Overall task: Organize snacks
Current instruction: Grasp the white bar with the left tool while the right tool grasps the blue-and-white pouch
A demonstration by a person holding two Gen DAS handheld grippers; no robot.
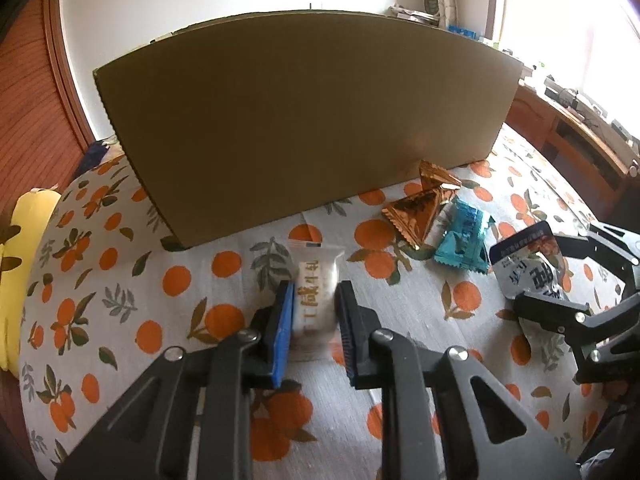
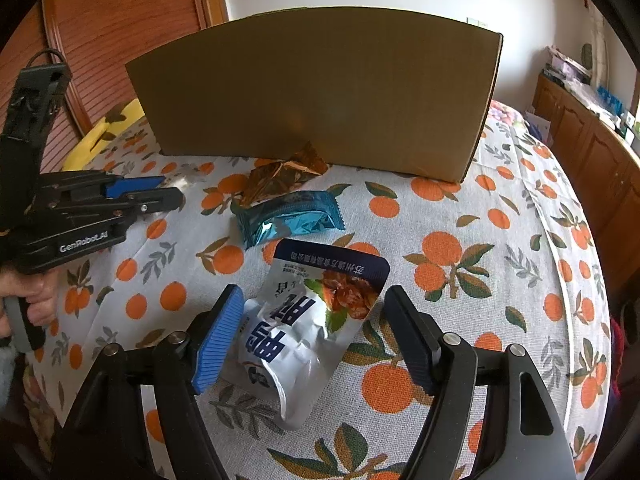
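A white snack packet [image 1: 314, 276] with printed characters stands between the blue pads of my left gripper [image 1: 316, 300], which is shut on it just above the orange-print tablecloth [image 1: 160, 280]. My right gripper [image 2: 314, 296] is open around a silver pouch [image 2: 304, 328] with a dark blue top. The pouch lies on the cloth, and the right finger stands apart from it. Beyond lie a teal packet [image 2: 288, 216] and brown triangular packets [image 2: 280, 176], close to a large cardboard box [image 2: 320, 92]. The left gripper [image 2: 172, 190] also shows at the left of the right wrist view.
The box [image 1: 304, 112] fills the back of the table; its inside is hidden. A yellow object [image 1: 16, 264] lies at the table's left edge. A wooden cabinet [image 2: 592, 148] runs along the right wall. A person's hand [image 2: 36, 300] grips the left tool's handle.
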